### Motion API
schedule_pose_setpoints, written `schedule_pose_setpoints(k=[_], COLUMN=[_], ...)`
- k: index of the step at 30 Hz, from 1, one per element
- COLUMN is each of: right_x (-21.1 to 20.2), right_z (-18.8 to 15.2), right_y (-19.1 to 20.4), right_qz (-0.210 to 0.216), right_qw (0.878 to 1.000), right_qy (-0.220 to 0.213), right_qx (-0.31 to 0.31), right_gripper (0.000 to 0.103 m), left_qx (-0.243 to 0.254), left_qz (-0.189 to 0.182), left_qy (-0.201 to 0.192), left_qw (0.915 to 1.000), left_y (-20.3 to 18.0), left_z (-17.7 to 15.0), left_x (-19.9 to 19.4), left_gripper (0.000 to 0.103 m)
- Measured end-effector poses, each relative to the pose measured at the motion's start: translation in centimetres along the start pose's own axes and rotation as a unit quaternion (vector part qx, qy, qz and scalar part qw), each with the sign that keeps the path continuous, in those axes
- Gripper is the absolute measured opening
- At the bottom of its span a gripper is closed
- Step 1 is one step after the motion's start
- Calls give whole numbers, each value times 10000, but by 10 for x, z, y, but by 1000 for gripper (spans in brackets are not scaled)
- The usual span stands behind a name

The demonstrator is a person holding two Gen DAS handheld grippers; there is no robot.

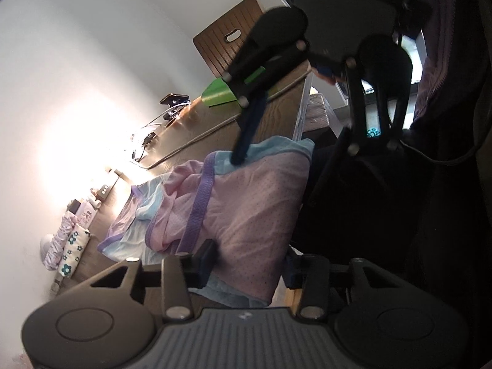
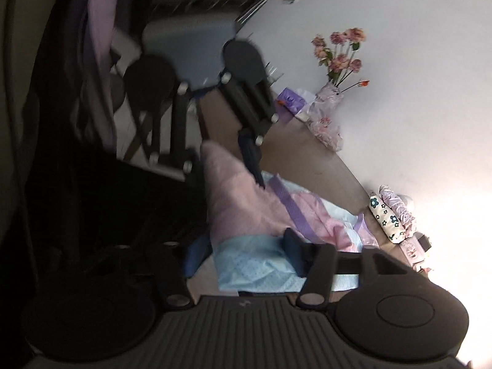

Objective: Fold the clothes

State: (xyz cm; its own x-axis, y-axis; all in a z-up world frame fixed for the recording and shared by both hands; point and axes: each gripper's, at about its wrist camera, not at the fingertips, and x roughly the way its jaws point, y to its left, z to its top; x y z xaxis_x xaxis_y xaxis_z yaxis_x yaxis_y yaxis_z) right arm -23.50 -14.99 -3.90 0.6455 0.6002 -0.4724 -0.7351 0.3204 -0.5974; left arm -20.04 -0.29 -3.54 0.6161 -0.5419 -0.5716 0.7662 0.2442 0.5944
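At the counter's point(image 1: 276, 113) near edge, where the pink-and-blue garment point(image 1: 246, 203) lies, you have each tool, left point(image 1: 249, 264) and right point(image 2: 243, 255), narrowed around one end of its hem; seat both pinches firmly, then lift evenly and fold away from you.

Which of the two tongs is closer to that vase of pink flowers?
Left. The left tongs sit at the end of the pink garment toward the vase of flowers by the wall; the right tongs are at the garment's opposite, light-blue end, farther away.
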Motion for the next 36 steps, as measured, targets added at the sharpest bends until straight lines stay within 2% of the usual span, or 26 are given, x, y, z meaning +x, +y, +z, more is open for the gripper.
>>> schedule_pose_setpoints(k=[3, 4, 7, 9, 12, 14, 16, 20, 21, 22, 25, 27, 29, 30, 32, 35, 36], right_x=[-5, -9, -23, -30, -32, -33, -33, -37, -41, -42, -36, -27, -12, -5, 8, 19, 17], right_z=[2, 4, 6, 2, -8, -17, -21, -18, -19, -21, -26, -32, -43, -50, -68, -90, -93], right_y=[-8, -11, -26, -41, -70, -87, -96, -101, -108, -118, -148, -165, -179, -182, -186, -186, -182], right_qz=[206, 331, 893, 1283, 1771, 1900, 1946, 2156, 2248, 2334, 2191, 1946, 1542, 1326, 922, 576, 496], right_qw=[9992, 9984, 9911, 9793, 9504, 9330, 9241, 9270, 9233, 9167, 9021, 8917, 8747, 8638, 8393, 7873, 7790], right_qy=[-8, -24, -65, -188, -441, -652, -773, -689, -679, -685, -718, -656, -546, -514, -460, -259, -303], right_qx=[335, 462, 983, 1557, 2518, 2985, 3196, 2990, 3040, 3170, 3648, 4034, 4563, 4833, 5338, 6134, 6244], right_gripper=[23, 15, 11, 11, 11, 11, 11, 11, 11, 11, 11, 12, 21, 25, 39, 39, 39], left_qx=[-54, -50, -169, -270, -486, -652, -860, -1294, -1445, -1624, -2360, -3180, -4009, -4288, -4628, -5104, -5278], left_qz=[-114, -151, -473, -640, -601, -464, -411, -493, -586, -666, -861, -1006, -1047, -996, -799, -616, -645], left_qy=[15, 24, -54, -243, -481, -590, -672, -843, -884, -916, -953, -929, -764, -601, -348, -50, 0], left_qw=[9999, 9999, 9987, 9973, 9958, 9951, 9932, 9868, 9838, 9802, 9632, 9381, 9069, 8959, 8822, 8577, 8469], left_y=[4, 4, 9, 13, 23, 27, 32, 45, 50, 56, 83, 108, 134, 141, 147, 152, 153], left_z=[2, 4, 9, 11, 11, 10, 9, 10, 10, 10, 9, 6, -1, -3, -7, -13, -17], left_x=[-2, -4, -16, -28, -36, -40, -41, -43, -44, -44, -40, -32, -14, -3, 15, 39, 43], left_gripper=[38, 36, 35, 37, 41, 41, 40, 24, 14, 11, 9, 8, 9, 9, 9, 11, 12])
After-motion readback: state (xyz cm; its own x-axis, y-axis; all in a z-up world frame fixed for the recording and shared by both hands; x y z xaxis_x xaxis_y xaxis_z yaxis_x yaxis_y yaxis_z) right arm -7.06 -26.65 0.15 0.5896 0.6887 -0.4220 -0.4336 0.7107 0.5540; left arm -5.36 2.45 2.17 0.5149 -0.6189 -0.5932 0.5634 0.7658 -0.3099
